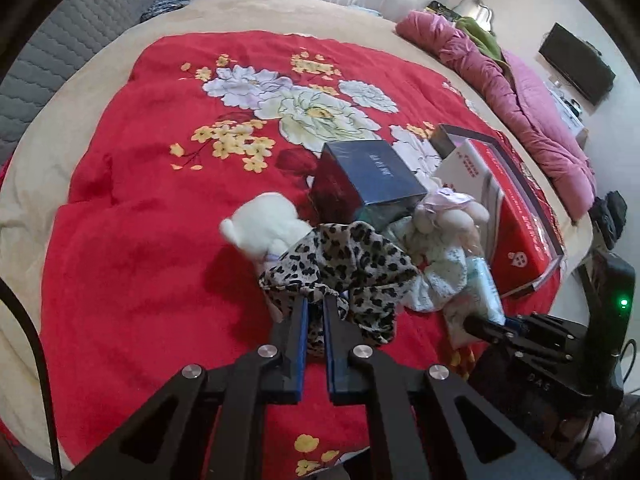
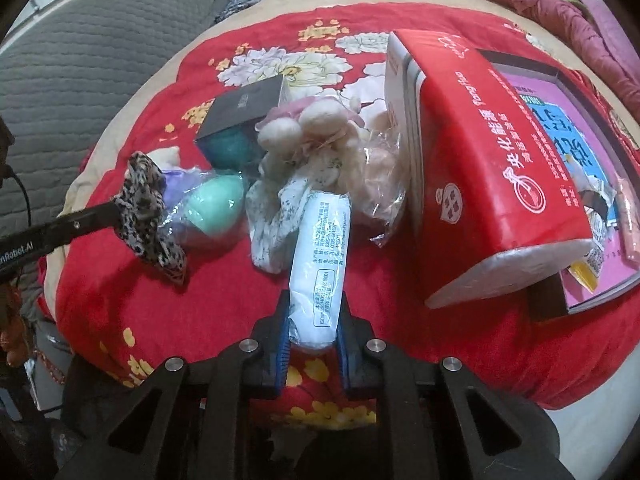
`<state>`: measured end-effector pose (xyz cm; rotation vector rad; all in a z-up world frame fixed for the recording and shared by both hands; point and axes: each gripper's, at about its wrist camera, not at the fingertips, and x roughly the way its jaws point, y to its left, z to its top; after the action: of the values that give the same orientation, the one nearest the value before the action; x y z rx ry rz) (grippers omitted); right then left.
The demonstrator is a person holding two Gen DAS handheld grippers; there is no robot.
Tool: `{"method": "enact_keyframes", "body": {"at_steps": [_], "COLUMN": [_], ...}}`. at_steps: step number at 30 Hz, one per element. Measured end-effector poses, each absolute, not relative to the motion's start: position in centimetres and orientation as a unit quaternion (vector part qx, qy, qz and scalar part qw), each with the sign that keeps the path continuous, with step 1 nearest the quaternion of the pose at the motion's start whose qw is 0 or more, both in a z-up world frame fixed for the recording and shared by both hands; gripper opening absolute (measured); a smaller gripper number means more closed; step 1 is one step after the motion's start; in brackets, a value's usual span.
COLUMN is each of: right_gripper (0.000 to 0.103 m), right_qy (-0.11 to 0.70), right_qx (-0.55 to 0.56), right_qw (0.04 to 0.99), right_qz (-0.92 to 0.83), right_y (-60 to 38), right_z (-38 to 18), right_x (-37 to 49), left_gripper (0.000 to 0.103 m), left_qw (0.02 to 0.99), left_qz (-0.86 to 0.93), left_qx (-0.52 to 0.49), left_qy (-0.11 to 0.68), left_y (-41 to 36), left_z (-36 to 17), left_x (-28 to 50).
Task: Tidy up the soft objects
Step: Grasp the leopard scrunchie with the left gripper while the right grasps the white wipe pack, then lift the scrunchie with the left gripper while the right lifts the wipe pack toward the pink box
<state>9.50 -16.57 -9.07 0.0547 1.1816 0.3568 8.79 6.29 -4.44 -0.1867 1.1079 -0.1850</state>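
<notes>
Leopard-print fabric (image 1: 344, 264), crumpled and spotted black on beige, is clenched between the left gripper (image 1: 316, 300) fingers, above the red floral bedspread (image 1: 140, 240). A white plastic-wrapped pack (image 2: 320, 264) with printed text is pinched at its near end by the right gripper (image 2: 314, 320), beside the plush toys (image 2: 312, 136).

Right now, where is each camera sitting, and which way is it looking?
Left wrist: on the left tongs, looking down at the leopard cloth they pinch; the right tongs show at the right edge.
Right wrist: on the right tongs, looking down at the white packet they squeeze; the left tongs reach in from the left.
Both share the red blanket, dark box and red box.
</notes>
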Motion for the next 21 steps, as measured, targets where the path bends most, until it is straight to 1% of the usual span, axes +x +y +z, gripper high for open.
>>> {"method": "enact_keyframes", "body": {"at_steps": [1,3,4,5,6,7,8,16,19,21], "right_gripper": [0.019,0.019,0.019,0.02,0.02,0.02,0.02,0.02,0.02,0.02], "right_qy": [0.554,0.554,0.555,0.555,0.556,0.556,0.556,0.556,0.555,0.554], "right_qx": [0.026,0.026,0.025,0.025,0.026,0.026,0.026,0.028,0.028,0.028], "right_qw": [0.815,0.815,0.814,0.814,0.813,0.813,0.813,0.814,0.814,0.815], "right_qz": [0.168,0.168,0.169,0.169,0.17,0.17,0.169,0.169,0.169,0.168], "right_y": [-16.6,-16.5,-16.5,-16.5,-16.5,-16.5,-16.5,-16.6,-16.6,-16.7], "right_z": [-9.1,-9.1,-9.2,-9.2,-9.2,-9.3,-9.3,-9.3,-9.3,-9.3], "right_x": [9.5,9.6,9.6,9.6,9.6,9.7,9.7,9.9,9.8,9.8], "left_gripper": [0.008,0.013,0.02,0.031,0.037,0.048,0.051,0.051,0.023,0.019], "left_qw": [0.841,0.834,0.833,0.831,0.829,0.828,0.827,0.811,0.802,0.801], "left_qz": [-0.087,-0.09,-0.092,-0.095,-0.1,-0.101,-0.098,-0.074,-0.083,-0.086], "left_qx": [-0.087,-0.093,-0.096,-0.103,-0.108,-0.111,-0.11,-0.126,-0.153,-0.153], "left_qy": [0.527,0.536,0.538,0.538,0.54,0.54,0.542,0.567,0.571,0.573], "left_y": [6.2,6.4,6.4,6.5,6.5,6.6,6.5,6.3,6.8,6.9], "left_z": [-4.6,-5.2,-5.4,-5.6,-5.8,-6.0,-6.2,-8.5,-9.0,-9.1], "left_x": [8.8,8.9,8.9,8.9,8.9,8.9,8.9,9.6,9.7,9.6]}}
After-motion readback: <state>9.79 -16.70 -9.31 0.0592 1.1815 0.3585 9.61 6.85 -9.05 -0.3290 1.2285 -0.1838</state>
